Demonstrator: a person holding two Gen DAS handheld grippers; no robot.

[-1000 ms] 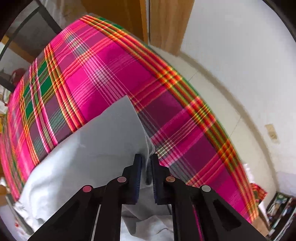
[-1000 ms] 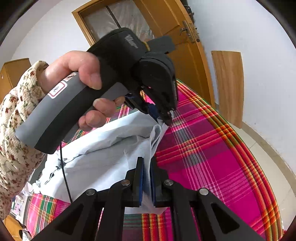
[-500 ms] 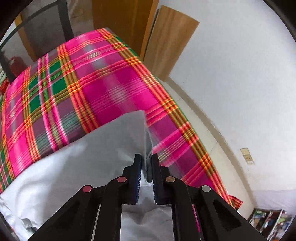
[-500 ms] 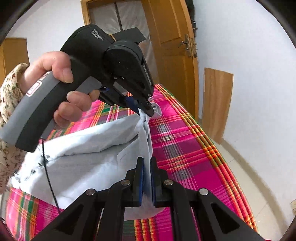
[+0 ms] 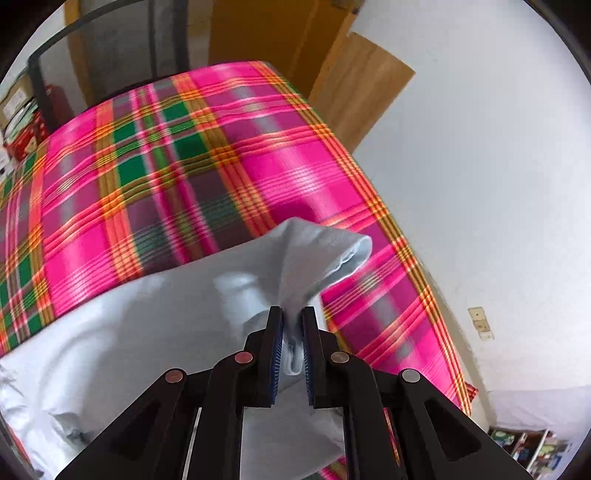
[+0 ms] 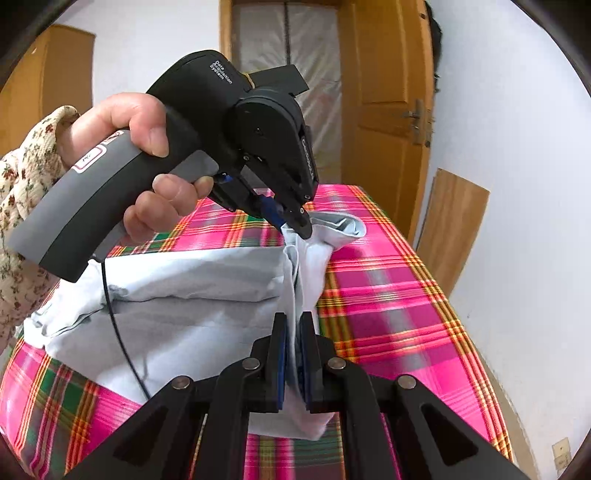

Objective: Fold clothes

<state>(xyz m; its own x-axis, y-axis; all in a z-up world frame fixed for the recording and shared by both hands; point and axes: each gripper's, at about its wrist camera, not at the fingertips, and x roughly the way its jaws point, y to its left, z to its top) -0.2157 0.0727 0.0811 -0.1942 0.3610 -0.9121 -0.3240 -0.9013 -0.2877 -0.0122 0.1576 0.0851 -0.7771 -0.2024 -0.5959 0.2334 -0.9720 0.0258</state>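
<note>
Fingers of the left gripper (image 5: 292, 325) pinch a bunched edge of the pale blue garment (image 5: 155, 325), lifted above the pink plaid bed cover (image 5: 192, 170). The right gripper (image 6: 291, 332) clamps the same hanging edge lower down. Bare plaid lies beyond the cloth toward the white wall (image 6: 517, 184) and wooden door (image 6: 388, 92).

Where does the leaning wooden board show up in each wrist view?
Left wrist: board at upper middle-right, against the white wall past the plaid bed's far corner.
Right wrist: board at right of centre, against the same wall beside the bed.
Shared landmark: the orange door just left of it.
</note>
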